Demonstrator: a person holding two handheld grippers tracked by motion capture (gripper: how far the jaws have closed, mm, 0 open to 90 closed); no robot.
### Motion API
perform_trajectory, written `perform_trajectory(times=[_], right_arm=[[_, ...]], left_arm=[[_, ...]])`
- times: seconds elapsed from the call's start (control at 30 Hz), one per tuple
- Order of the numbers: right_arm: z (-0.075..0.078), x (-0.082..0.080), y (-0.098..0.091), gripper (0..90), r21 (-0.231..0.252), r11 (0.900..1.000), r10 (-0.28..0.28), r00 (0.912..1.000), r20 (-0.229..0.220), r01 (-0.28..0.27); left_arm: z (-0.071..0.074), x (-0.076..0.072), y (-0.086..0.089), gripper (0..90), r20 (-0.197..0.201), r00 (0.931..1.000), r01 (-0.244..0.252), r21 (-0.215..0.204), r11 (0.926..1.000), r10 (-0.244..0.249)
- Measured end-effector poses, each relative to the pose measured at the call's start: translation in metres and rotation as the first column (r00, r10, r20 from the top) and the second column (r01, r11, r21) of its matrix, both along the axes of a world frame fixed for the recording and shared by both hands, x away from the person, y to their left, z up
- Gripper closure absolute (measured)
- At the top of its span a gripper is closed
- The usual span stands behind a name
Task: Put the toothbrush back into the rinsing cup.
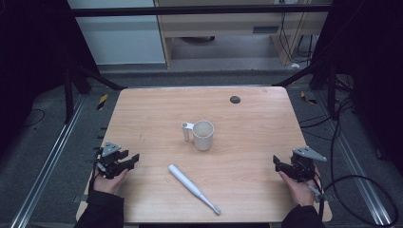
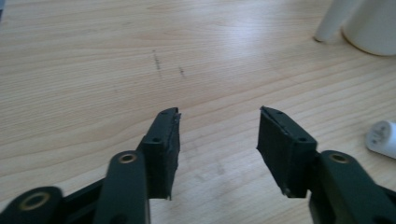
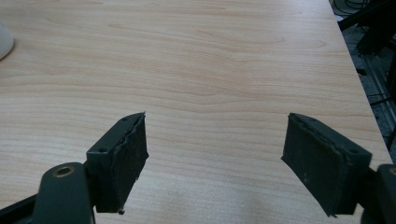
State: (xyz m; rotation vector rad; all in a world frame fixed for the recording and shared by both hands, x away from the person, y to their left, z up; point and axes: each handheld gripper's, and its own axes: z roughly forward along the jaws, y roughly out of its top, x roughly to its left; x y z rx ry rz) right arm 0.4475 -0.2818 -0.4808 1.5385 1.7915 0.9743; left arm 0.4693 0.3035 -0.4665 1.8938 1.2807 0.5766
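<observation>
Both tools gape, toothbrush (image 1: 194, 188) apparently untouched between.

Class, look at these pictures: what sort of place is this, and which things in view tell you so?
Probably a lab or workshop test bench rather than a home. A bare wooden table stands inside a dark metal frame, loose cables trail over the grey floor, and only a white mug and an electric toothbrush are set out.

light: even, soft overhead | table (image 1: 247, 156) bright, surroundings dark | shadows faint | gripper views slightly soft
</observation>
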Motion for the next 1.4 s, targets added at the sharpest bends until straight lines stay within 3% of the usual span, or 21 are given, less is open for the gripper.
perform_trajectory(times=[0.2,0.37,0.53,0.57,0.6,0.97,1.0,1.03,1.13,1.17,1.33,1.37,1.4], right_arm=[[0.0,-0.001,0.003,22.2,-0.006,0.9999,0.014,0.9999,0.0,-0.014],[0.0,-0.002,0.006,22.5,-0.016,0.9995,0.026,0.9997,-0.001,-0.026],[0.001,-0.002,0.007,22.8,-0.013,0.9994,0.033,0.9995,0.003,-0.033],[0.001,-0.002,0.008,22.8,-0.012,0.9991,0.04,0.9992,-0.002,-0.04],[0.001,-0.002,0.008,22.8,-0.012,0.9991,0.04,0.9992,-0.002,-0.04],[-0.002,-0.001,0.012,21.6,-0.026,0.9976,0.064,0.9979,-0.008,-0.064],[-0.002,-0.001,0.013,21.4,-0.026,0.9975,0.066,0.9978,-0.008,-0.066],[-0.002,-0.001,0.013,21.4,-0.026,0.9975,0.066,0.9978,-0.008,-0.066],[-0.003,-0.001,0.014,21.3,-0.026,0.9973,0.069,0.9976,-0.011,-0.069],[-0.003,0.0,0.014,21.3,-0.027,0.9972,0.069,0.9976,-0.01,-0.069],[-0.003,-0.001,0.014,21.3,-0.027,0.9972,0.07,0.9975,-0.009,-0.07],[-0.003,-0.001,0.014,21.3,-0.029,0.9971,0.07,0.9975,-0.009,-0.071],[-0.003,-0.001,0.014,21.3,-0.03,0.997,0.071,0.9975,-0.008,-0.071]], left_arm=[[0.004,-0.006,-0.014,63.5,-0.015,0.9975,0.069,0.007,0.9976,-0.069],[0.006,-0.01,-0.025,75.2,-0.046,0.991,0.125,-0.003,0.9921,-0.125],[0.006,-0.014,-0.037,81.8,-0.089,0.9755,0.202,0.002,0.9794,-0.201],[0.006,-0.015,-0.042,83.9,-0.096,0.9692,0.229,0.004,0.9735,-0.227],[0.006,-0.015,-0.042,84.8,-0.096,0.9692,0.229,0.004,0.9735,-0.227],[0.005,-0.028,-0.075,89.0,-0.142,0.9255,0.355,0.002,0.935,-0.351],[0.005,-0.03,-0.08,89.2,-0.151,0.9144,0.381,0.008,0.9244,-0.376],[0.005,-0.03,-0.08,89.2,-0.151,0.9144,0.381,0.008,0.9244,-0.376],[0.003,-0.035,-0.093,89.3,-0.163,0.8941,0.423,-0.001,0.9062,-0.417],[0.003,-0.035,-0.093,89.2,-0.163,0.8941,0.423,-0.001,0.9062,-0.417],[0.003,-0.041,-0.106,89.3,-0.176,0.8693,0.469,0.0,0.8831,-0.462],[0.002,-0.041,-0.107,89.3,-0.176,0.8677,0.472,-0.002,0.8816,-0.465],[0.001,-0.043,-0.111,89.3,-0.181,0.8587,0.487,-0.004,0.8734,-0.48]])
